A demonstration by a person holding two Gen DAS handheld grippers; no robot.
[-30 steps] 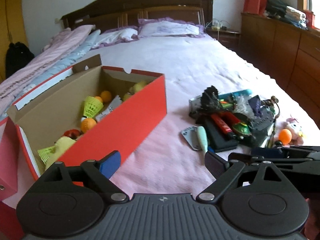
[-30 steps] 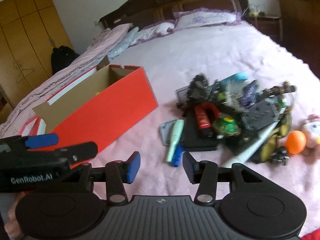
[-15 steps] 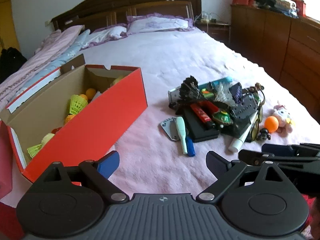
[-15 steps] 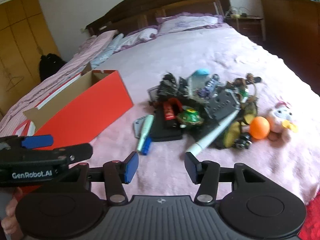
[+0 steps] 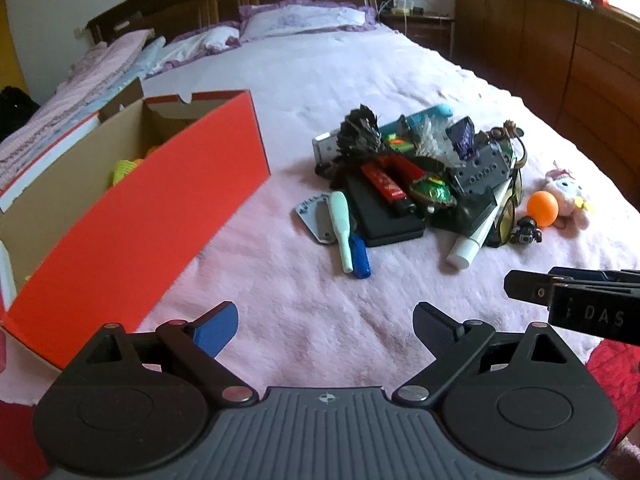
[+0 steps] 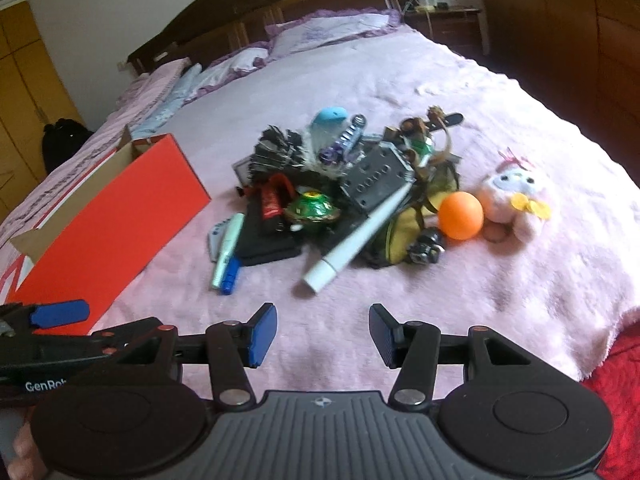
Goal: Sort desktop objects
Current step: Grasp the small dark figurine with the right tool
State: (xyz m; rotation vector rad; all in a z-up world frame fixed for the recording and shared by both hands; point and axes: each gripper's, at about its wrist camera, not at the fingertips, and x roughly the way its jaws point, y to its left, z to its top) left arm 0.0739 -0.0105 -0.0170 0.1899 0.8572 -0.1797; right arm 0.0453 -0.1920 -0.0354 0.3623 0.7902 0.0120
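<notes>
a: what sits far left of the claws?
b: a red box (image 5: 136,216), open on top, ahead and left of the left gripper (image 5: 325,326); yellow things lie inside it, too hidden to name. it rests on the pink blanket (image 5: 320,300).
a: and the left gripper itself?
b: released, jaws wide apart, nothing between them, hovering over bare blanket.
a: straight ahead?
b: the pile of clutter (image 6: 340,184), ahead of both claws. nearest the left one lie a pale green pen (image 5: 341,224) and a blue pen (image 5: 359,255), side by side and touching. a white tube (image 6: 352,244) pokes out of the pile toward the right gripper (image 6: 323,334).
a: the right gripper?
b: also released and empty, fingers spread, low over the blanket.
a: further right?
b: an orange ball (image 6: 460,215), ahead and right of that claw, touching a pink plush toy (image 6: 514,196) on its far side.
</notes>
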